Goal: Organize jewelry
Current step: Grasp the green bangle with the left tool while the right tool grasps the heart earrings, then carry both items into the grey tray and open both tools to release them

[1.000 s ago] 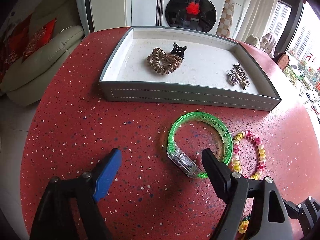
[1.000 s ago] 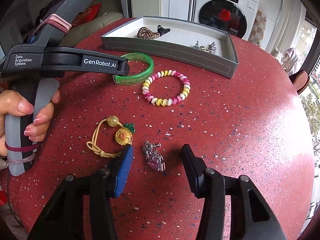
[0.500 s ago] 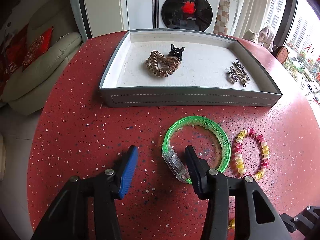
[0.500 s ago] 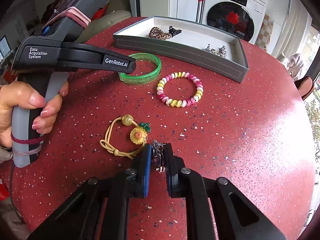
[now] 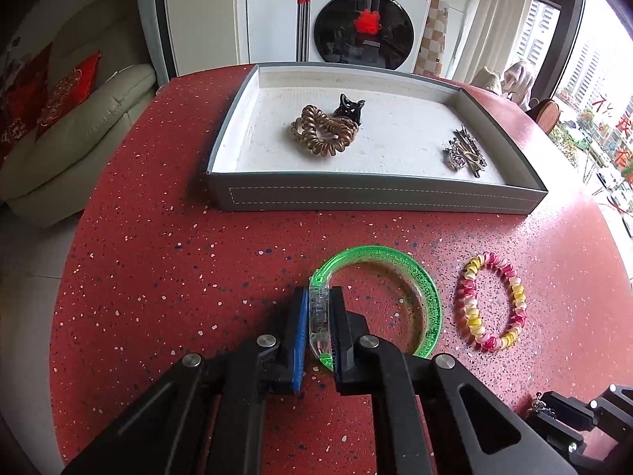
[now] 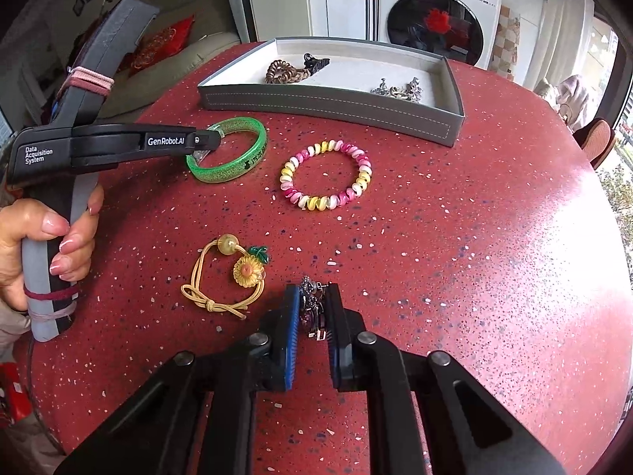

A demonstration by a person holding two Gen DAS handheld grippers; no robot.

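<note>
Your left tool (image 5: 318,312) is pinching the clear clasp section of the green bangle (image 5: 419,277), its blue pad on one side of the clasp and the black pad on the other, while the rest of the ring lies flat on the red speckled worktop (image 5: 166,277). Your right tool (image 6: 312,308) is pressed together on a small purple-and-silver brooch (image 6: 310,304), which sits upright between the pads at the near edge of the worktop. Just beside that tool, toward your left hand (image 6: 43,237), lies a yellow cord hair tie with a sunflower charm (image 6: 237,273), untouched. Farther out, toward the middle of the worktop, the pink-and-yellow spiral bracelet (image 6: 326,176) lies just beside the bangle without touching it. Beyond both, at the far edge of the worktop, stands the grey tray (image 5: 376,198) with a white lining. In its left part you have a brown coil hair tie (image 5: 320,134) touching a small black claw clip (image 5: 348,109); near its right wall lies a cluster of metal hair clips (image 5: 465,154). A white washing machine (image 5: 366,27) stands behind the worktop.
</note>
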